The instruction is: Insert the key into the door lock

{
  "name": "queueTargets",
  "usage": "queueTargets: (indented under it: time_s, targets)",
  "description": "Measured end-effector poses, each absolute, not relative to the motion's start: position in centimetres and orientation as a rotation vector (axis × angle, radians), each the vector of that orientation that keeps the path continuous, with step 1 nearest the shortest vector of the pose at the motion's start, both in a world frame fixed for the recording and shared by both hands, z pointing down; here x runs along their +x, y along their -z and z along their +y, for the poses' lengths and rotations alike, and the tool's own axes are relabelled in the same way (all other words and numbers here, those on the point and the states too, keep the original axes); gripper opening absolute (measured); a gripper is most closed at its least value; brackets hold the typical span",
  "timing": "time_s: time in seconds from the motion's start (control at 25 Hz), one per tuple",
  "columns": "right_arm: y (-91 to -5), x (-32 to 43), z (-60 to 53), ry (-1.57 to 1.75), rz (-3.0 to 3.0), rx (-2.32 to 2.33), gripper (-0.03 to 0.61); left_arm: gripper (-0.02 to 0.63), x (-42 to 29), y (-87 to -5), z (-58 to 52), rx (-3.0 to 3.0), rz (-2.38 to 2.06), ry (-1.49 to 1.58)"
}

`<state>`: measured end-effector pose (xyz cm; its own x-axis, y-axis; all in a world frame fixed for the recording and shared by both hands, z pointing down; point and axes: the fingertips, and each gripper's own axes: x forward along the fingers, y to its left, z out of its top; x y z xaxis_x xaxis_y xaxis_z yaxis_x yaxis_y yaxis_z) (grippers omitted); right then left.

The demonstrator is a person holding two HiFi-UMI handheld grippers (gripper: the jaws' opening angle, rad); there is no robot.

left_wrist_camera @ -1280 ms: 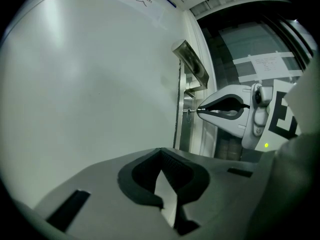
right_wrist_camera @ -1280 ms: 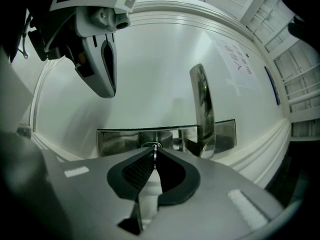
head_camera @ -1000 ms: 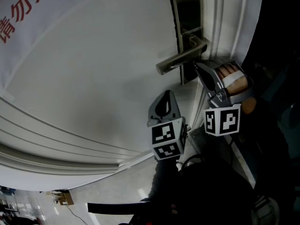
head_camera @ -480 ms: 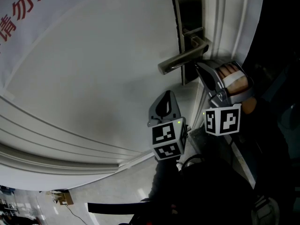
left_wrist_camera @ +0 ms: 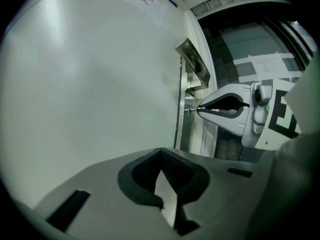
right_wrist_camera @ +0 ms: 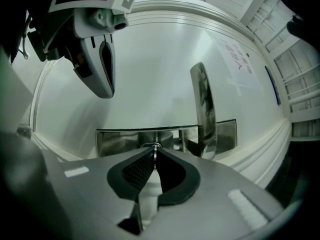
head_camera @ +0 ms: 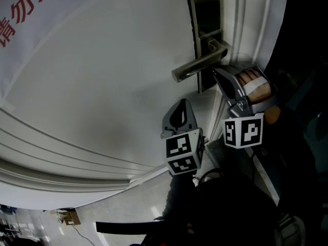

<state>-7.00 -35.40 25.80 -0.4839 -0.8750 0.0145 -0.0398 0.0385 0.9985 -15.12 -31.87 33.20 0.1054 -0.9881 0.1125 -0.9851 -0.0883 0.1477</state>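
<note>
White door (head_camera: pixel 102 76) with raised moulding, red-lettered sign (head_camera: pixel 20 9) at upper left. Pale floor (head_camera: pixel 128 204) below, dark beyond door frame (head_camera: pixel 246 24). Steel lock plate (head_camera: pixel 205 14) carries lever handle (head_camera: pixel 197 65). Right gripper (head_camera: pixel 216 70) just under lever, jaws closed on key (left_wrist_camera: pixel 192 109), key tip at keyhole in plate. Left gripper (head_camera: pixel 180 104) lower, clear of lock, jaws together, nothing between.
</note>
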Motion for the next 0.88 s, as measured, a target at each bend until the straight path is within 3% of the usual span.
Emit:
queueTargets:
  time_s: [0.88]
  targets:
    - [-25.84, -7.07, -35.5, 1.525, -1.623, 0.94, 0.013, 0.002, -15.07, -33.18, -32.1, 2.195, -1.983, 0.021]
